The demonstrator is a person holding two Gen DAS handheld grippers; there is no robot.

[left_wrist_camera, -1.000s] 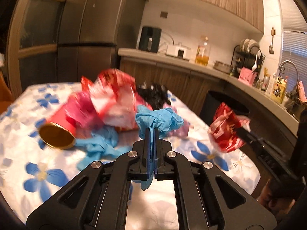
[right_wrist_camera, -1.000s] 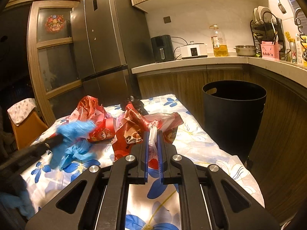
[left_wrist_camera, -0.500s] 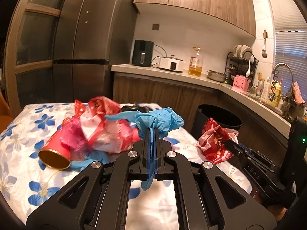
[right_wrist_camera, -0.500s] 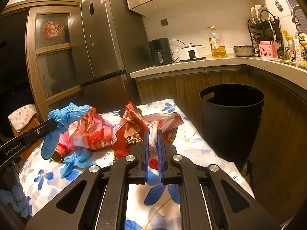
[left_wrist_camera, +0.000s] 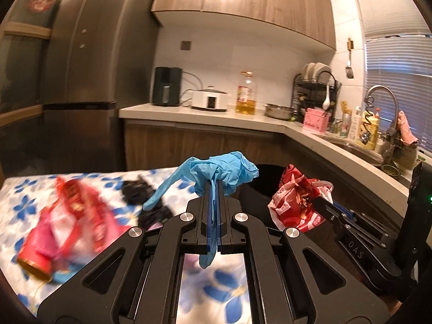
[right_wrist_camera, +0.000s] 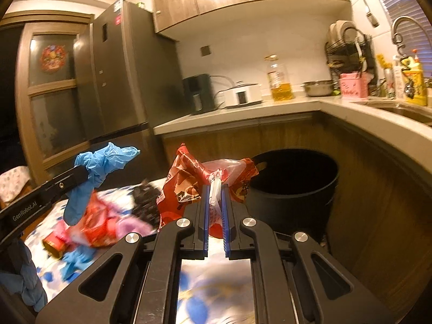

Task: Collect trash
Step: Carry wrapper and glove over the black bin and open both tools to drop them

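Left gripper [left_wrist_camera: 215, 186]: jaws pinched tight on a crumpled blue glove [left_wrist_camera: 224, 171], and it's up in the air, clear of the table! One glove finger trails off to the left, and a tail of the glove hangs down between the jaws.
Right gripper [right_wrist_camera: 215, 189]: clamped on a red-and-white plastic wrapper [right_wrist_camera: 194, 181], a thin white strip of it squeezed between the blue pads [right_wrist_camera: 206, 213]. The bulk of the wrapper balloons out past the fingertips, lifted off the tabletop.
The pair: from the right wrist view, the left gripper comes in from the left edge with its glove held high; from the left wrist view, the right gripper sits off to the right with its wrapper just in front of the bin.
Black bin [right_wrist_camera: 294, 186]: on the floor beyond the table's far end, against the wooden counter front, mouth open. The wrapper's far tip overlaps its rim in the right wrist view.
Table [left_wrist_camera: 19, 189]: white cloth with blue flowers, trash lying on it. There's a red can [left_wrist_camera: 33, 260] on its side with its gold end showing, a pile of red and pink wrappers [left_wrist_camera: 78, 216] blurred beside it, a black crumpled scrap [left_wrist_camera: 136, 193] farther back, and another blue glove [right_wrist_camera: 77, 263] near the can.
Background: grey fridge [left_wrist_camera: 89, 81] at left, counter [left_wrist_camera: 205, 114] with a white cooker and an oil bottle [left_wrist_camera: 245, 94].
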